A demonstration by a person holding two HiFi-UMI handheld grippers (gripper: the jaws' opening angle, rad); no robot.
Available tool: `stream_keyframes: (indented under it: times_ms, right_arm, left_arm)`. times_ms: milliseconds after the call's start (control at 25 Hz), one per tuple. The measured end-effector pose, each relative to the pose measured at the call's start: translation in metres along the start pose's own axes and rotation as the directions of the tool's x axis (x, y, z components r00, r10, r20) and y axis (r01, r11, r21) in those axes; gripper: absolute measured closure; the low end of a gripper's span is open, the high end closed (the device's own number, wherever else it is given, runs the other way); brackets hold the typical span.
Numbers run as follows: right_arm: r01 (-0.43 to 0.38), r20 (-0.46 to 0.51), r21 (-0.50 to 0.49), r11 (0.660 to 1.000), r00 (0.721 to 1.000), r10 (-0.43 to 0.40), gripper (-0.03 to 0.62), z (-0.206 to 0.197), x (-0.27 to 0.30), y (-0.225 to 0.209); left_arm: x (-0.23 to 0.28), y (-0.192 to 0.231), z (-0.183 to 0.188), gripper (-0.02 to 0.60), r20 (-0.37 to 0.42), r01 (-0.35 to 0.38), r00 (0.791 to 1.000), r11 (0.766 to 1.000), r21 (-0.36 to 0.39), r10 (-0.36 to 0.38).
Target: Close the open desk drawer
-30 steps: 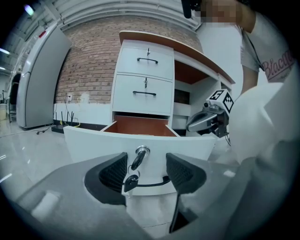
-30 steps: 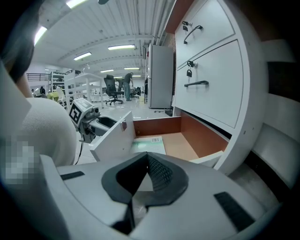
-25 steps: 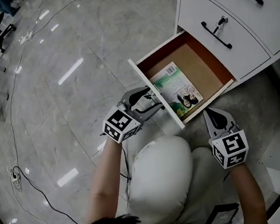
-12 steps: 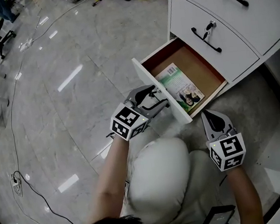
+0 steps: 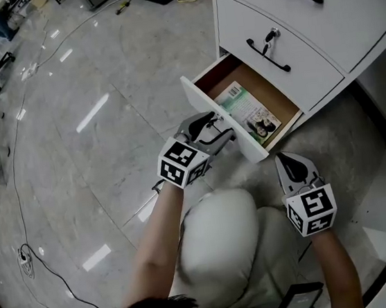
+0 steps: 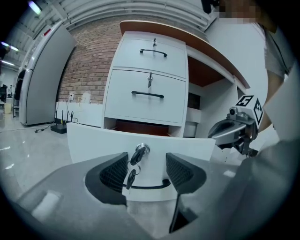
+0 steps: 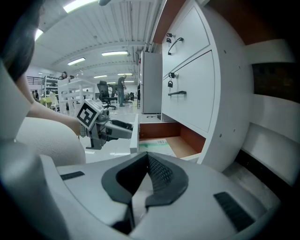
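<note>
I am holding my left gripper (image 5: 222, 128) at the outer side of the drawer (image 5: 202, 98), against its white front panel. Its jaws are standing wide apart and are gripping nothing. In the left gripper view (image 6: 147, 167), the key (image 6: 139, 151) sitting in the drawer's lock is showing between the two pads, and the black handle (image 6: 149, 185) of the drawer is running across just below it. I cannot tell whether the pads are really touching the panel.

The drawer is the lowest one of the white desk cabinet (image 5: 284, 41) and it is standing partly pulled out over the floor. The two drawers above it are sitting closed. Inside the drawer a green book (image 5: 247, 112) is lying flat on the brown bottom, near the front panel.

I am holding my right gripper (image 5: 286, 161) to the right of the drawer's front corner, near it but apart from it. Its jaws are closed together on nothing, and in the right gripper view (image 7: 146, 160) they are pointing towards the open side of the drawer (image 7: 161, 129), where the book (image 7: 157, 145) is showing.
</note>
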State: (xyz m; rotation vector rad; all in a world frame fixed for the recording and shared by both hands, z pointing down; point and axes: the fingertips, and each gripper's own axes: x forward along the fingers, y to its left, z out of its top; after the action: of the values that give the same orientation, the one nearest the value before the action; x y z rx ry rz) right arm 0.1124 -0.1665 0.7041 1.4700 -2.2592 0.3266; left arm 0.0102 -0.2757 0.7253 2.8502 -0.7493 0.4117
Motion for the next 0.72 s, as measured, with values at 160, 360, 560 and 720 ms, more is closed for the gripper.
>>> stream_keyframes:
  times_ms: [160,360,560,720]
  right_arm:
    - [0.011,0.004,0.011,1.000,1.000,-0.011,0.583,0.004,-0.001,-0.013]
    - [0.022,0.018,0.021,1.000,1.000,-0.022,0.582,0.012,-0.002,-0.024]
    - [0.022,0.002,0.020,1.000,1.000,-0.022,0.582,0.005,-0.006,-0.029]
    - [0.025,-0.008,0.028,0.999,1.000,-0.025,0.582,-0.002,-0.008,-0.035]
  left_arm:
    - [0.018,-0.002,0.005,0.322,-0.022,-0.003,1.000,1.000,-0.001,0.003]
    - [0.041,0.000,0.015,0.322,-0.036,-0.016,0.999,1.000,0.001,0.016]
    - [0.058,-0.001,0.019,0.322,-0.036,-0.010,0.999,1.000,-0.005,0.010]
    - [0.070,0.000,0.023,0.322,-0.035,-0.009,0.999,1.000,-0.001,0.009]
